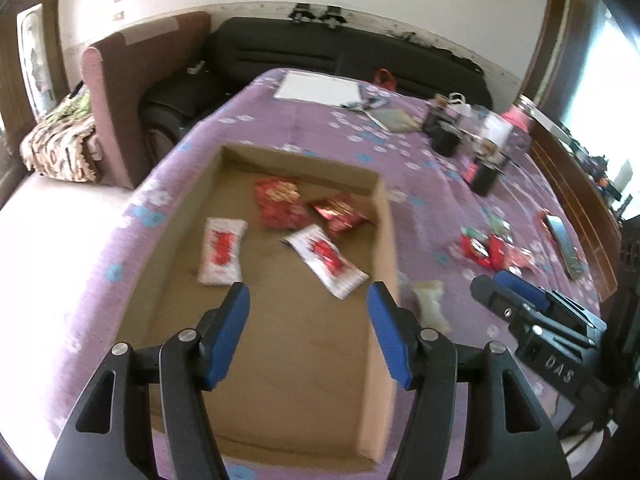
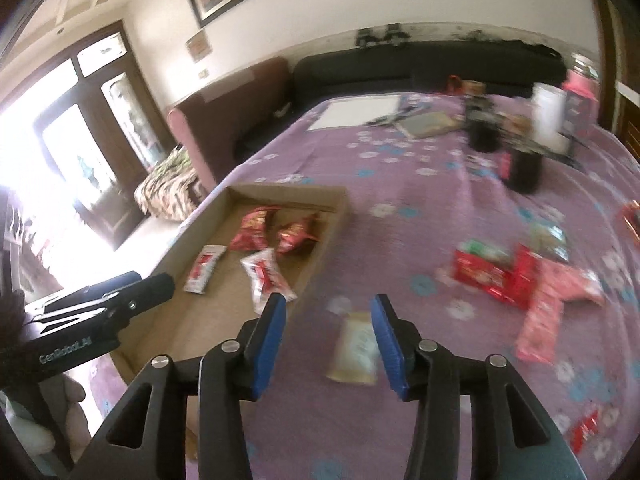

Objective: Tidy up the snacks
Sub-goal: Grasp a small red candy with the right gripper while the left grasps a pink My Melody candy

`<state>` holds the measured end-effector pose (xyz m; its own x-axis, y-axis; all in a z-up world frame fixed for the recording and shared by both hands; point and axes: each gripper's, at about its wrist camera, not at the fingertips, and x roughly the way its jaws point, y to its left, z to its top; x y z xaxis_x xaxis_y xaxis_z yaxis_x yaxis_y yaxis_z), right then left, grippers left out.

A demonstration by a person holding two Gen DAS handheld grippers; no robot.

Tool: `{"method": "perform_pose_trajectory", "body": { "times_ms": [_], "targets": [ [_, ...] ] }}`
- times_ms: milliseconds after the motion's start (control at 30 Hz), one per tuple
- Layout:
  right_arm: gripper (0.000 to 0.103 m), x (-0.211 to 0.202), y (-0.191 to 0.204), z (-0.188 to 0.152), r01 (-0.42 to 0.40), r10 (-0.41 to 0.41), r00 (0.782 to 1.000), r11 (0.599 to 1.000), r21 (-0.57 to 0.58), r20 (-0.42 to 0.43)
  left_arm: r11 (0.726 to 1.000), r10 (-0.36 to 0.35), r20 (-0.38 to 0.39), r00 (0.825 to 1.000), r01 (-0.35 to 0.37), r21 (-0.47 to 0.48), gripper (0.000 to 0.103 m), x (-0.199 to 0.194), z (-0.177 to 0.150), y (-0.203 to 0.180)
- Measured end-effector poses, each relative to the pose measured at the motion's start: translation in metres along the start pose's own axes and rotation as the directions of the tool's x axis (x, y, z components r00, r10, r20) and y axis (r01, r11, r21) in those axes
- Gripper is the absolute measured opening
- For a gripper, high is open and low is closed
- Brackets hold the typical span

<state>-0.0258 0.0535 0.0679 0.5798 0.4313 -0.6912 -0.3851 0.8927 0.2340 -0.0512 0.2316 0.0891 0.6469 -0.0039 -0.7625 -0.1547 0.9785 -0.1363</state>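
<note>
A shallow cardboard box (image 1: 384,240) lies on the purple flowered cloth and holds two white-and-red packets (image 1: 222,250) and two red foil packets (image 1: 280,200). My left gripper (image 1: 308,300) is open and empty above the box's near half. My right gripper (image 2: 328,312) is open and empty above a cream packet (image 2: 354,350) that lies on the cloth to the right of the box (image 2: 320,240). A pile of red and pink snack packets (image 2: 516,280) lies further right. The right gripper also shows in the left wrist view (image 1: 492,284).
Dark jars and a white container (image 2: 548,116) stand at the far right of the table. Papers and a notebook (image 2: 360,114) lie at the far end. A dark sofa (image 1: 280,48) and a brown armchair (image 1: 120,92) stand behind the table.
</note>
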Motion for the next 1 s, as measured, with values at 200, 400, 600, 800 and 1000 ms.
{"method": "perform_pose_trajectory", "body": {
  "times_ms": [200,400,600,800,1000],
  "targets": [
    [0.047,-0.029,-0.052,-0.022,0.049,-0.051,0.999,0.995,0.088,0.012,0.998,-0.062,-0.043,0.997,0.062,-0.01,0.06,0.002,-0.016,-0.03],
    [0.048,-0.054,-0.105,-0.04,0.094,-0.099,0.995,0.983,0.155,0.026,0.994,-0.109,-0.077,0.991,0.108,-0.014,0.06,0.002,-0.03,-0.05],
    [0.048,-0.075,-0.167,-0.057,0.164,-0.176,0.984,0.954,0.25,0.025,0.99,-0.138,-0.071,0.988,0.135,-0.051,0.06,0.0,-0.034,-0.051],
    [0.048,-0.077,-0.195,-0.071,0.174,-0.182,0.983,0.936,0.305,-0.003,0.986,-0.163,-0.096,0.982,0.158,-0.057,0.06,0.011,-0.035,-0.062],
    [0.049,-0.066,-0.195,-0.086,0.174,-0.162,0.985,0.94,0.294,-0.064,0.987,-0.163,-0.115,0.98,0.162,-0.02,0.06,0.018,-0.037,-0.079]
  ]
}}
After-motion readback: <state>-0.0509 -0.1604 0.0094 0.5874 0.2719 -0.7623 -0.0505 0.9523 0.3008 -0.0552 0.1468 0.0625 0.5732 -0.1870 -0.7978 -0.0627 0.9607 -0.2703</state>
